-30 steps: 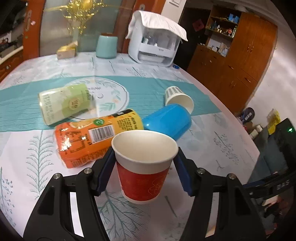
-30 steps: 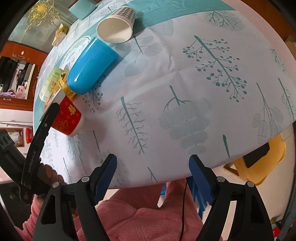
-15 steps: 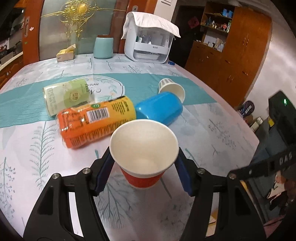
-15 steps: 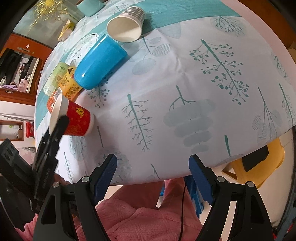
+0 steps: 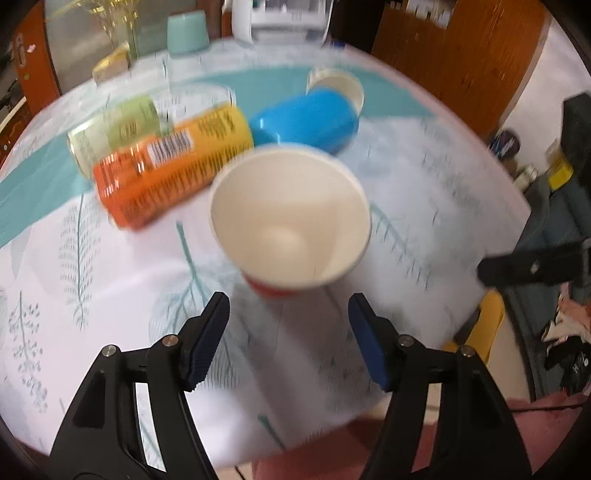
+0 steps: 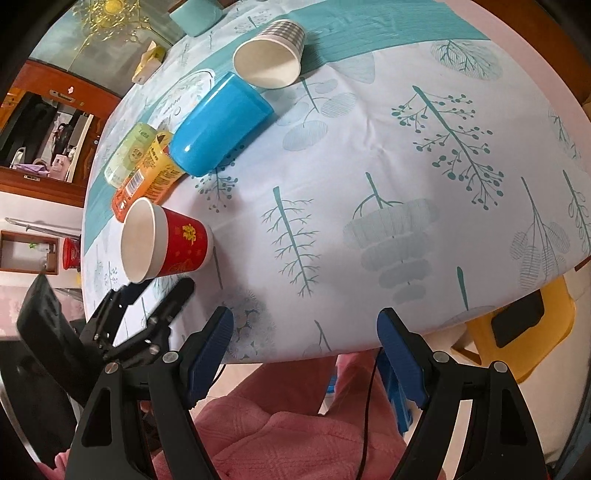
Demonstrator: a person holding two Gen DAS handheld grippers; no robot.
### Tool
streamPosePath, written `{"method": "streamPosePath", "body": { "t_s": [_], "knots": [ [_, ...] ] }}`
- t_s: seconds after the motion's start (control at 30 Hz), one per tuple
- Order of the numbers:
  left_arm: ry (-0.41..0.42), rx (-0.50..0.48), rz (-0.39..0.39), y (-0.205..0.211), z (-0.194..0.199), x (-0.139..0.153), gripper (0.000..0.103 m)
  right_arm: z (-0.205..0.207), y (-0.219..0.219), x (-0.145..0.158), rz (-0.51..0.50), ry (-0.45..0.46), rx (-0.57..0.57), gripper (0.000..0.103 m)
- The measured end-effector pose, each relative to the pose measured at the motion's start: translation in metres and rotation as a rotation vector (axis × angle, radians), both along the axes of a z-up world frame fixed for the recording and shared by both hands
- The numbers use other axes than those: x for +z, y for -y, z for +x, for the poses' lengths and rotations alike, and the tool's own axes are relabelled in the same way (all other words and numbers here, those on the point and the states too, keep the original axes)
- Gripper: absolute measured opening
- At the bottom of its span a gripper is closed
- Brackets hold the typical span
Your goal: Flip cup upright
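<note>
A red paper cup [image 5: 290,225] with a white inside stands upright on the tablecloth, mouth up; it also shows in the right wrist view [image 6: 166,240]. My left gripper [image 5: 288,339] is open and empty, drawn back from the cup toward the table's near edge; it also shows in the right wrist view [image 6: 147,310]. My right gripper [image 6: 304,354] is open and empty, held off the table's near edge over a pink-clad lap.
Behind the red cup lie an orange can [image 5: 173,162], a green can [image 5: 114,133], a blue cup [image 5: 306,120] and a striped paper cup [image 6: 269,59], all on their sides. A white appliance [image 5: 280,18] and a teal jar [image 5: 186,27] stand at the far edge. A yellow stool [image 6: 517,332] is beside the table.
My left gripper opened, let go of the red cup and pulled back toward me. The cup now stands free on the table. The right gripper stayed open.
</note>
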State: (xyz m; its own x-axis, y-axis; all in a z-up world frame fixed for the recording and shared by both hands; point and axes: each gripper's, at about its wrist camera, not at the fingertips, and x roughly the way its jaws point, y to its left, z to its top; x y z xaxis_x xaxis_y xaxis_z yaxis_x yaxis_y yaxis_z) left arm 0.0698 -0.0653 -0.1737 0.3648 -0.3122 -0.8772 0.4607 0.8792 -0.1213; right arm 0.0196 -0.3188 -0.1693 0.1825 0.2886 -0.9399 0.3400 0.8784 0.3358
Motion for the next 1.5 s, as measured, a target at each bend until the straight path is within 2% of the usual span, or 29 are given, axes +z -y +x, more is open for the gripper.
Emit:
{"method": "streamPosePath", "body": {
  "t_s": [0.17, 0.27, 0.4, 0.5, 0.67, 0.83, 0.97, 1.07, 1.17, 1.3, 1.33, 1.5],
  "knots": [
    [-0.047, 0.008, 0.094, -0.005, -0.017, 0.007, 0.064, -0.009, -0.001, 0.01, -0.037, 0.042, 0.036, 0.088],
    [-0.074, 0.043, 0.102, -0.016, -0.031, 0.026, 0.064, -0.015, -0.004, 0.019, -0.053, 0.07, 0.088, 0.088],
    [-0.02, 0.12, 0.122, -0.032, -0.051, 0.066, 0.064, -0.028, -0.013, 0.04, -0.109, 0.113, 0.174, 0.095],
    [0.009, 0.163, 0.136, -0.039, -0.057, 0.095, 0.065, -0.036, -0.023, 0.061, -0.137, 0.153, 0.234, 0.097],
    [0.026, 0.253, 0.05, -0.05, -0.06, 0.145, 0.065, -0.046, -0.04, 0.107, -0.113, 0.253, 0.263, 0.099],
    [0.14, 0.344, -0.017, -0.051, -0.066, 0.183, 0.065, -0.053, -0.052, 0.148, -0.07, 0.353, 0.212, 0.102],
    [0.155, 0.425, -0.061, -0.055, -0.075, 0.187, 0.065, -0.062, -0.074, 0.173, -0.203, 0.45, 0.218, 0.102],
    [0.176, 0.438, -0.002, -0.054, -0.086, 0.183, 0.065, -0.066, -0.083, 0.177, -0.212, 0.487, 0.223, 0.103],
    [0.182, 0.474, 0.015, -0.059, -0.095, 0.178, 0.065, -0.069, -0.089, 0.173, -0.212, 0.476, 0.219, 0.103],
    [0.211, 0.56, 0.058, -0.071, -0.102, 0.175, 0.066, -0.076, -0.097, 0.17, -0.222, 0.487, 0.219, 0.103],
    [0.215, 0.571, 0.058, -0.073, -0.103, 0.174, 0.067, -0.078, -0.099, 0.17, -0.231, 0.494, 0.218, 0.103],
    [0.244, 0.59, 0.069, -0.079, -0.11, 0.174, 0.085, -0.085, -0.098, 0.166, -0.234, 0.516, 0.21, 0.103]
  ]
}}
